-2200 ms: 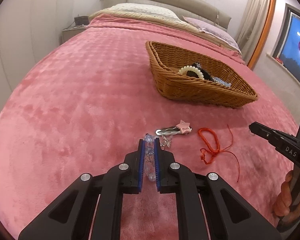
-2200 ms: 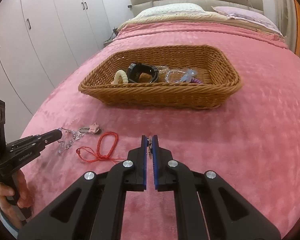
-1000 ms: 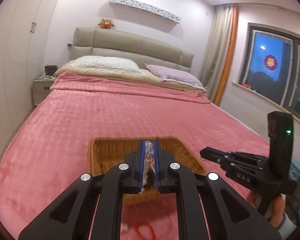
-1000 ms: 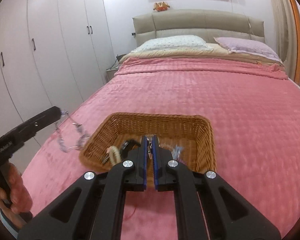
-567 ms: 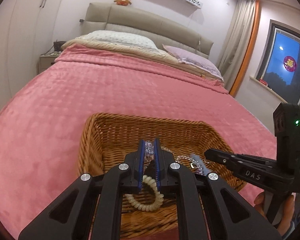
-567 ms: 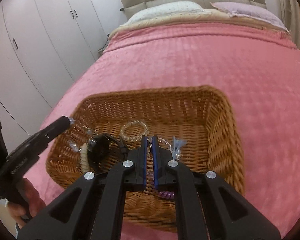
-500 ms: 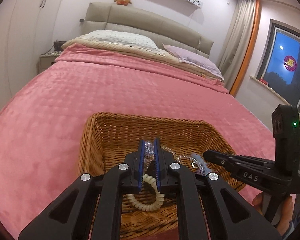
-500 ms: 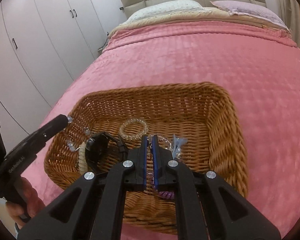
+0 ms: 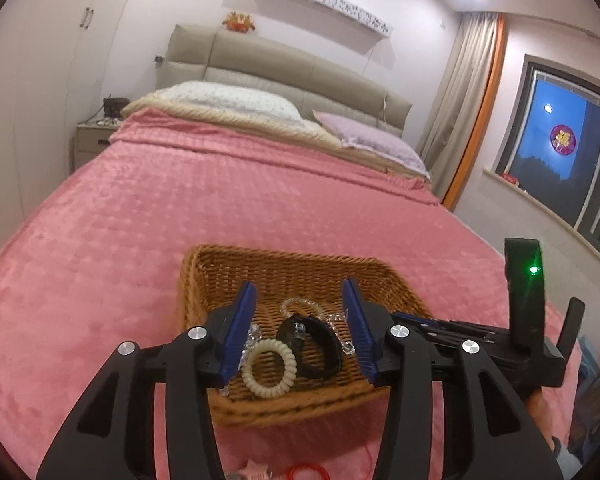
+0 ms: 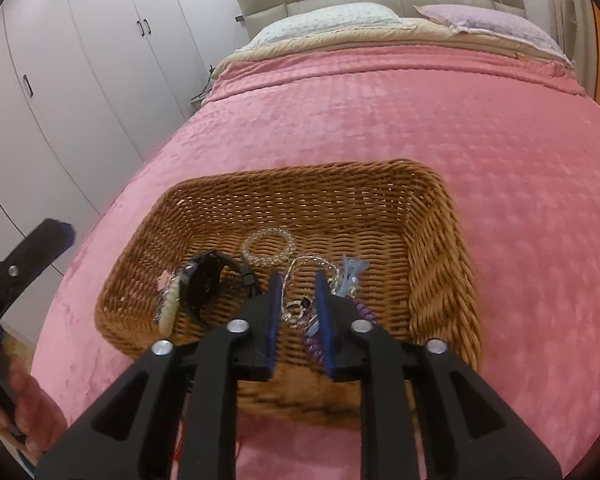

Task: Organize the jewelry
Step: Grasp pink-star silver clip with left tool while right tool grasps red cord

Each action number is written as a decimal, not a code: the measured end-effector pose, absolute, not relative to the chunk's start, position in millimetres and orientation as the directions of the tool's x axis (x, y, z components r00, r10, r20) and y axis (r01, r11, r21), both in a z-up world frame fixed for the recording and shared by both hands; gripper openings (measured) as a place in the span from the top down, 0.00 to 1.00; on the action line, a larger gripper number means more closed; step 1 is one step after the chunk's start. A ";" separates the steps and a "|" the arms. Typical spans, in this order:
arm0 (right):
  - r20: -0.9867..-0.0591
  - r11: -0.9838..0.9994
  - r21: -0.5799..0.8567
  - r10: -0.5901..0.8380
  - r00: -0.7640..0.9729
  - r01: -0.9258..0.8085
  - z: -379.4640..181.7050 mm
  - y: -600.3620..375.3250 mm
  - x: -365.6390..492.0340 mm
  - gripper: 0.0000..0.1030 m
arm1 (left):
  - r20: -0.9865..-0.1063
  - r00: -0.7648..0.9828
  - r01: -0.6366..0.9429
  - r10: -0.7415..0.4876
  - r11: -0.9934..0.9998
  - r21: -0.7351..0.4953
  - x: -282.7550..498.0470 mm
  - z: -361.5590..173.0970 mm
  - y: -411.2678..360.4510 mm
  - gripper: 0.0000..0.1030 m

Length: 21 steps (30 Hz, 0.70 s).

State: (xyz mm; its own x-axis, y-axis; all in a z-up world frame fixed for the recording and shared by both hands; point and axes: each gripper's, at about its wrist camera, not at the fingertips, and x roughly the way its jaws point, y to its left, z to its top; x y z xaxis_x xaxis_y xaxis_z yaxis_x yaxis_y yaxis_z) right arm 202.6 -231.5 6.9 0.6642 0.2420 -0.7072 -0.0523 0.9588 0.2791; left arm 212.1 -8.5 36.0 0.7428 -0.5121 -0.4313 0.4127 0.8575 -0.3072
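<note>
While both grippers hover over the wicker basket (image 10: 428,216) on the pink bed (image 10: 520,152), their fingers are spread and hold nothing. Between the left gripper's (image 9: 298,300) pads lie a cream coil tie (image 9: 269,368), a black watch (image 9: 310,338) and a clear bead bracelet (image 9: 298,304) on the basket floor. Under the right gripper (image 10: 298,280) lie a silver chain (image 10: 300,308) and a purple coil (image 10: 316,340). A red cord (image 9: 308,472) lies on the bed outside the basket.
</note>
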 end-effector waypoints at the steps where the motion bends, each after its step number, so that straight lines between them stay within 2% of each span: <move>1: -0.703 0.958 0.281 0.245 0.668 -0.056 10.5 -230.1 197.2 0.76 | -0.427 0.745 0.416 -0.513 0.857 -0.304 204.7 38.2 -4.4 0.57; 3: -0.685 0.958 0.277 0.253 0.683 -0.077 20.8 -223.3 180.2 0.66 | -0.424 0.747 0.420 -0.513 0.857 -0.298 191.9 41.8 2.4 0.56; 6: -0.651 0.962 0.247 0.251 0.716 -0.113 35.0 -206.0 151.3 0.56 | -0.424 0.754 0.410 -0.502 0.863 -0.295 169.2 41.0 19.3 0.48; 12: -0.631 0.960 0.242 0.268 0.728 -0.143 35.7 -170.9 106.2 0.54 | -0.439 0.778 0.348 -0.449 0.890 -0.293 133.2 27.0 51.6 0.48; 16: -0.677 0.968 0.200 0.249 0.692 -0.152 10.3 -141.7 94.6 0.55 | -0.458 0.764 0.335 -0.454 0.886 -0.321 130.8 10.9 65.4 0.48; 21: -0.743 0.967 0.208 0.254 0.620 -0.147 -26.7 -122.5 100.2 0.55 | -0.546 0.700 0.339 -0.461 0.887 -0.315 148.7 -20.4 68.3 0.48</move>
State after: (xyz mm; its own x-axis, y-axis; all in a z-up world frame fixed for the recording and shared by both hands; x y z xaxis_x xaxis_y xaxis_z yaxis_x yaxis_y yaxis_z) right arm 100.2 -122.5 -26.7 0.6196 0.2541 -0.7427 -0.1472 0.9670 0.2080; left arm 148.7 68.3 -20.4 0.6996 -0.4610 -0.5460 0.3386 0.8867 -0.3148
